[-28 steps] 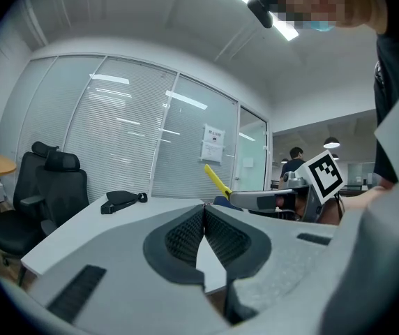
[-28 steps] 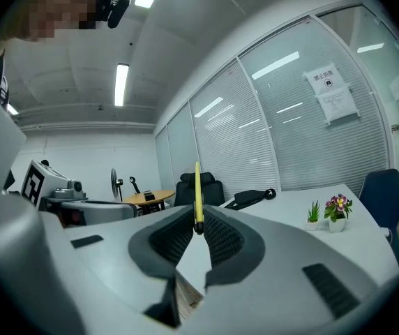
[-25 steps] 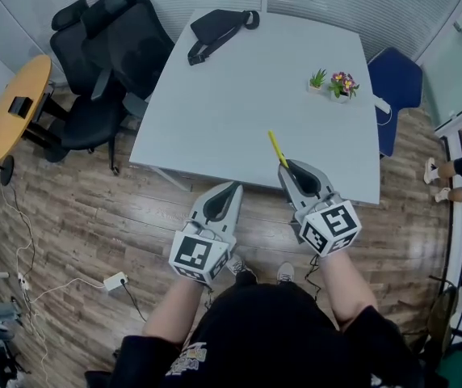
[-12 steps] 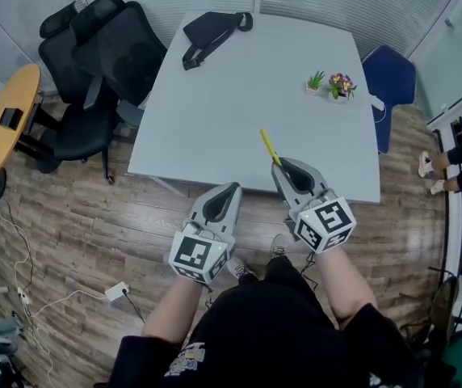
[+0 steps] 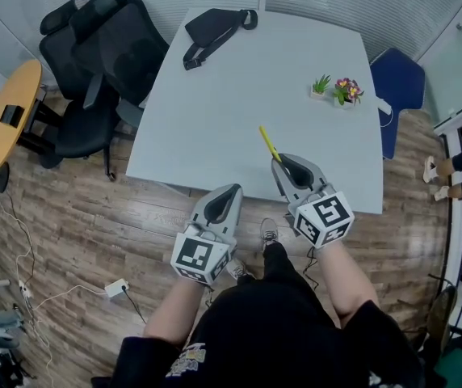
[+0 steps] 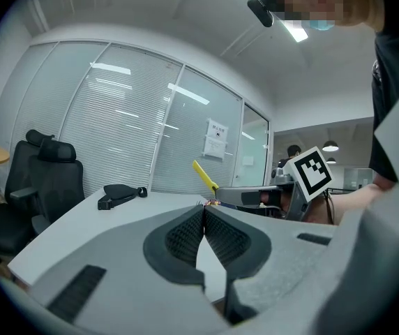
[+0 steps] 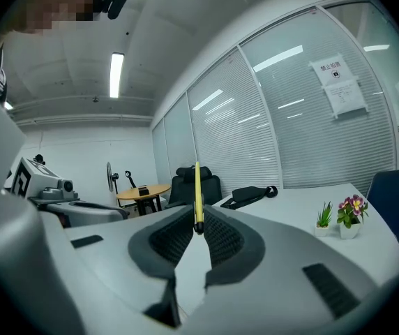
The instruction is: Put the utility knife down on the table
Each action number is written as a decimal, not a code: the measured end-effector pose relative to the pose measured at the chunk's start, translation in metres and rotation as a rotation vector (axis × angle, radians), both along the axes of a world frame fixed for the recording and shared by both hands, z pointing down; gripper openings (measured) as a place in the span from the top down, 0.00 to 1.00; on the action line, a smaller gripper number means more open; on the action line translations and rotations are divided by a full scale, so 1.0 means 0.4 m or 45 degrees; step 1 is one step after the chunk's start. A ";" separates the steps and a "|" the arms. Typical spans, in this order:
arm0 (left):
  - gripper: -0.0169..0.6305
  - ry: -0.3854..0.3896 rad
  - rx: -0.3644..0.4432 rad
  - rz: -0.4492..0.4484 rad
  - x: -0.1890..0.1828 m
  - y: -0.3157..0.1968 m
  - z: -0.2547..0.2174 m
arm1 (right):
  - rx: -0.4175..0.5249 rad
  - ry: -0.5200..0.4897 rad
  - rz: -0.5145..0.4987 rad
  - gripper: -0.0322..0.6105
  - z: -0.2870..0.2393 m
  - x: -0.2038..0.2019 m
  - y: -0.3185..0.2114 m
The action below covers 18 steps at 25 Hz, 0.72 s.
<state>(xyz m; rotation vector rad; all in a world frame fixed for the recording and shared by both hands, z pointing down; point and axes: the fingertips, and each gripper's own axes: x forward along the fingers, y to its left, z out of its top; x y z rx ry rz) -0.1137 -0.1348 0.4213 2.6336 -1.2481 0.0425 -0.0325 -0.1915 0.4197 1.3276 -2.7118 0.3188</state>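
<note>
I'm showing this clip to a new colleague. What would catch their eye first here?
First the yellow utility knife, clamped in the right hand-held gripper and pointing out over the white table from its near edge. Next the left hand-held gripper, shut and empty, by that same edge. Then the black bag lying at the table's far side.

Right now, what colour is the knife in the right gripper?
The knife is yellow; the right gripper view shows it best.
</note>
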 end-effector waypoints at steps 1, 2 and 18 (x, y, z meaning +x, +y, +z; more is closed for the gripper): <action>0.96 -0.001 -0.002 -0.004 0.008 -0.010 0.003 | -0.004 0.000 -0.004 0.87 0.005 0.008 -0.013; 0.96 -0.003 -0.003 -0.008 0.017 -0.021 0.005 | -0.008 0.002 -0.008 0.87 0.010 0.016 -0.028; 0.96 -0.055 -0.059 -0.076 0.129 -0.193 0.073 | -0.126 0.057 -0.067 0.87 0.146 0.127 -0.262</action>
